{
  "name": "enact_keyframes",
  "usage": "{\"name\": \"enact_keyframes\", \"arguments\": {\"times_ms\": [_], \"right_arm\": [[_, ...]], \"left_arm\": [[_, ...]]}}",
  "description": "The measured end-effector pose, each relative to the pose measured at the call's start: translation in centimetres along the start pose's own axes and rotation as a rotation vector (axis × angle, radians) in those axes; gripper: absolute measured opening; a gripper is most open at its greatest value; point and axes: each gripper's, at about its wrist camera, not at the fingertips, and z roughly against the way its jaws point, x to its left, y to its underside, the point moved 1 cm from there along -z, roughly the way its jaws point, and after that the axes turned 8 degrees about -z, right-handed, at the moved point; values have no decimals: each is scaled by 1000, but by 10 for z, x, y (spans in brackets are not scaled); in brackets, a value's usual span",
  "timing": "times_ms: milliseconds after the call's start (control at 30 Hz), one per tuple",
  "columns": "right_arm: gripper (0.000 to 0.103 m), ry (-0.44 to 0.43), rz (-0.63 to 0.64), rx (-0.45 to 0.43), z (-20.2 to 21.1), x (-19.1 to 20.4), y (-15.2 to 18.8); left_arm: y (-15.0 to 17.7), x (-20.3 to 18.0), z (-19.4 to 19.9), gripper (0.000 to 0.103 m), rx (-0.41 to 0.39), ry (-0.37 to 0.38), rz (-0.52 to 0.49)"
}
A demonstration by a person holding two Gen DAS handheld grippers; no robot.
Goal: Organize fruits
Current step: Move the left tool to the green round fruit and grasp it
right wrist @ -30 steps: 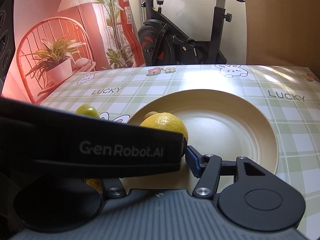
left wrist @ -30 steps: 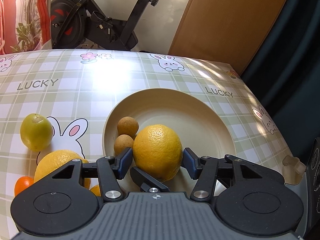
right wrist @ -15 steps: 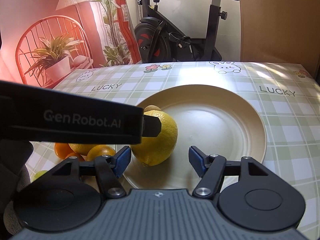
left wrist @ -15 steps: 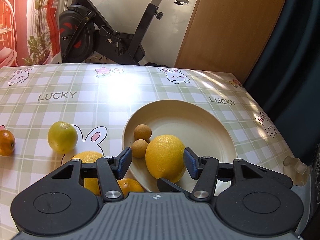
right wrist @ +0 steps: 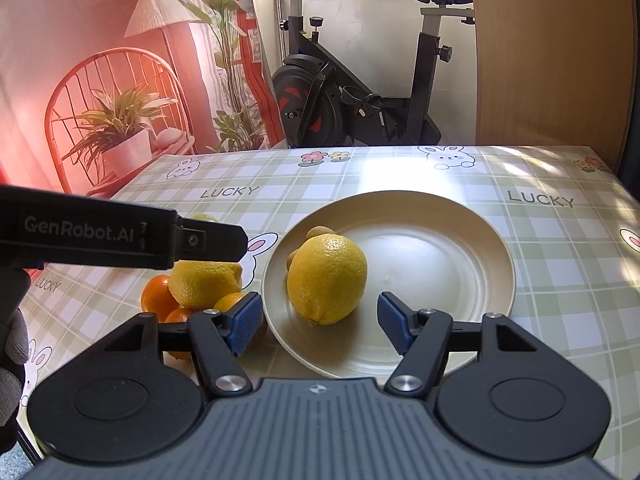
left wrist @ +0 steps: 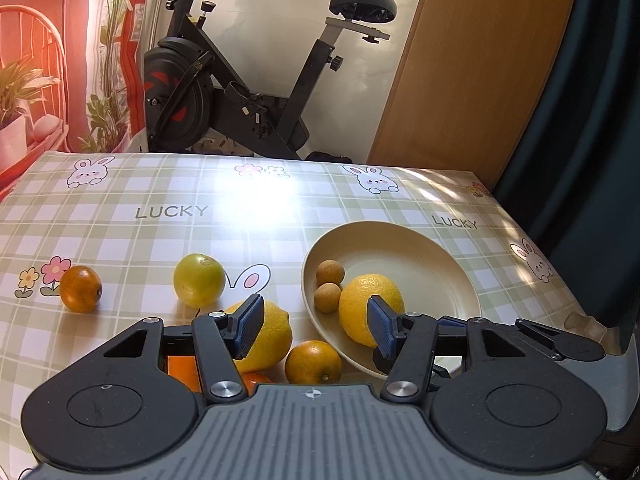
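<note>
While a second ago its fingers were flanking the large yellow lemon, the left gripper is now hovering released, pulled back. Right gripper is also gaping empty before the round cream plate.

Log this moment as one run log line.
left gripper: open, empty | right gripper: open, empty | plate: lemon, two small brown fruits

Green-and-white check on the tablecloth, dotted with pink-eared white bunnies, little flowers and grey LUCKY lettering. The plate is plain cream, and on it sit a bright yellow lemon and two tan-brown longans. To the left: a yellow-green citrus, a deep orange mandarin, another yellow lemon. Far behind, a black exercise bike with red marks.
</note>
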Motion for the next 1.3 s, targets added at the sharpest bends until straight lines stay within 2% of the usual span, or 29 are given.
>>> {"name": "enact_keyframes", "arguments": {"times_ms": [467, 633, 1300], "right_arm": [[67, -60, 26, -43, 17, 33, 3], [67, -78, 43, -51, 20, 41, 4], [67, -92, 62, -20, 17, 54, 20]], "left_arm": [[14, 42, 44, 59, -44, -44, 53], [24, 48, 54, 59, -49, -66, 43], [52, 64, 63, 59, -17, -60, 86]]}}
